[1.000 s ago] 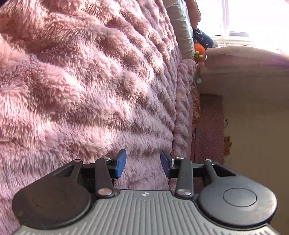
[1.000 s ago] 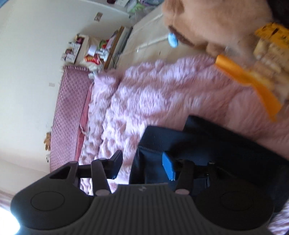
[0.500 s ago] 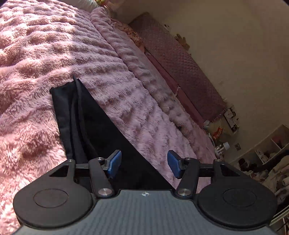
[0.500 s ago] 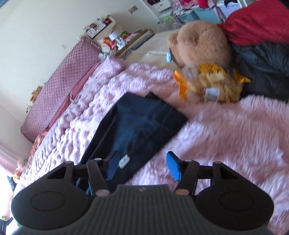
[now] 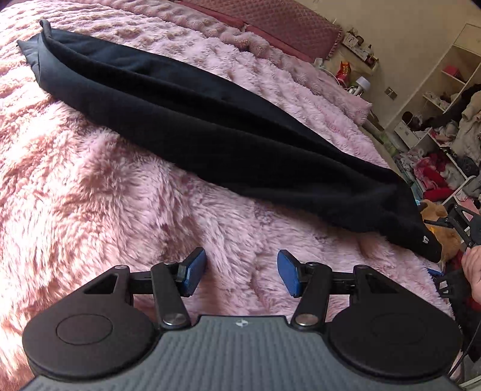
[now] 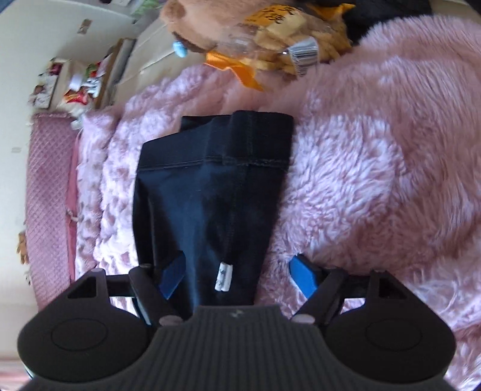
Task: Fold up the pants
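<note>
Black pants (image 5: pixel 186 117), folded lengthwise, lie in a long diagonal strip on the pink fluffy blanket (image 5: pixel 99 195). My left gripper (image 5: pixel 242 275) hovers over bare blanket in front of the strip, open, nothing between its blue pads. In the right wrist view the pants (image 6: pixel 210 186) run up to a stitched band, with a small white tag (image 6: pixel 224 276) low down. My right gripper (image 6: pixel 237 278) hangs over that end; its jaws are opening, with the cloth below and between them and the pads clear of it. Part of the right gripper (image 5: pixel 457 224) shows at the pants' right end.
A brown teddy bear (image 6: pixel 204 21) and an orange snack bag (image 6: pixel 279 33) lie just beyond the pants' end. A quilted pink headboard (image 5: pixel 288 27) borders the bed's far side. Beyond the bed's corner stand cluttered white shelves (image 5: pixel 445 99). A hand (image 5: pixel 472 267) holds the right gripper.
The left view swung from bare blanket to the pants' whole length. The right gripper's jaws spread wider and its view turned, bringing the pants' end closer.
</note>
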